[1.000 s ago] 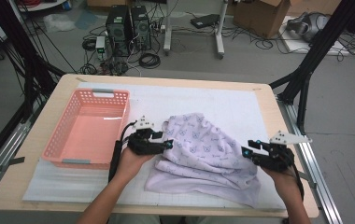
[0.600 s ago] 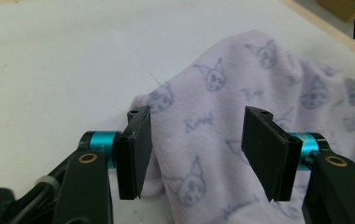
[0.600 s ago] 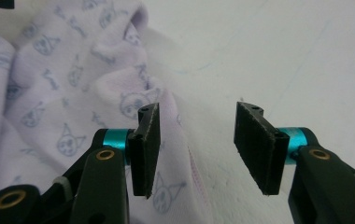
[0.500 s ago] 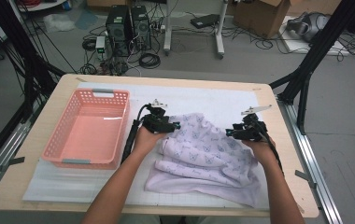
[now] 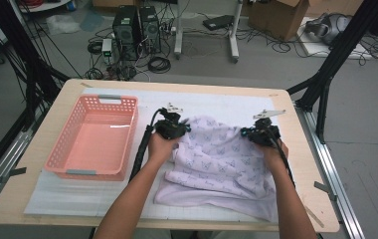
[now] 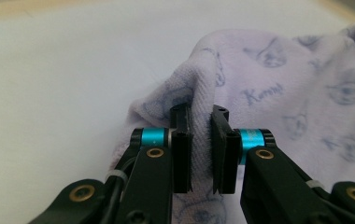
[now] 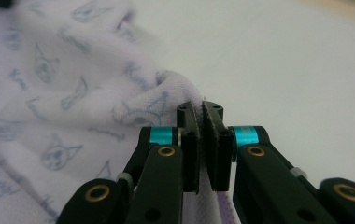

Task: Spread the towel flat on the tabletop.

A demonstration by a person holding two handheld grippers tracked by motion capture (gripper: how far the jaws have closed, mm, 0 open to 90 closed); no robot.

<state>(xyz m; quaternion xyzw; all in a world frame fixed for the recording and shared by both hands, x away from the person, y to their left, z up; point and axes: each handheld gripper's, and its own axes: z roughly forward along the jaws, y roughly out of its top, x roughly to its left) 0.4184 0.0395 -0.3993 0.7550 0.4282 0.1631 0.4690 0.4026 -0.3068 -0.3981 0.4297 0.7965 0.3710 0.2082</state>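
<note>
Both jaw pairs have just closed: left gripper (image 6: 202,154) and right gripper (image 7: 202,147) pinch thin folds of the towel (image 5: 222,159), which may slip free under uneven pulling

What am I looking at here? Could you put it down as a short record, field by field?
Work in hand: a person grips a lilac printed cloth at its far edge
Left tongs: just closed, pinching a fold of the cloth
Right tongs: just closed, pinching a fold of the cloth
Cloth: crumpled, lying on the white mat
Basket: pink, empty, left of the cloth, apart from it
Table: wooden, under the mat
</note>
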